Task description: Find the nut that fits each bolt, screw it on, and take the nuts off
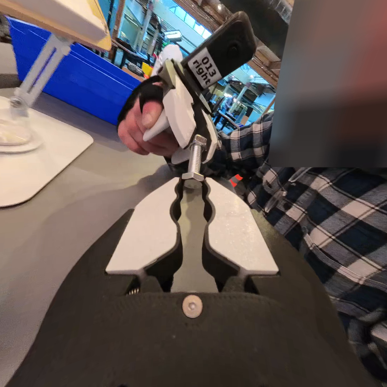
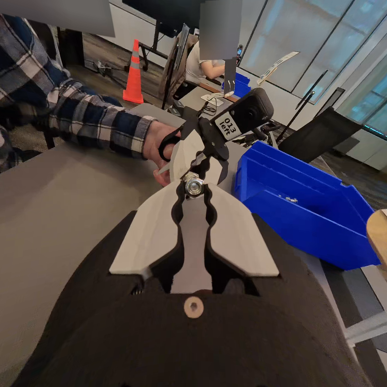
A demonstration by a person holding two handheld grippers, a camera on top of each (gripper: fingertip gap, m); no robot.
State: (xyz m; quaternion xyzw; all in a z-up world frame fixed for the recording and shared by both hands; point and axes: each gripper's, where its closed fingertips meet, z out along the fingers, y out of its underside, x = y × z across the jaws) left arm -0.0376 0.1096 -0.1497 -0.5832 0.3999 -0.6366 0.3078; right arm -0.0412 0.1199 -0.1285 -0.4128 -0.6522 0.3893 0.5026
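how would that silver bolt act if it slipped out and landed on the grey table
The bolt looks like solid metal, so probably stiff and heavy for its size. Its round threaded shank would likely roll, though the hex head in the left gripper and the nut in the right gripper should curve and stop it soon. The smooth table offers little grip.

Both grippers are showing pale grey, wedge-shaped fingers lined with black, wavy-edged pads, seated in a broad black textured body. A round silver fastener is sitting centrally on that body in each wrist view. The right gripper and the left gripper are each carrying a black camera with a white label, plus a black loop handle and pale trigger. The person is wearing a navy, white and grey plaid sleeve.
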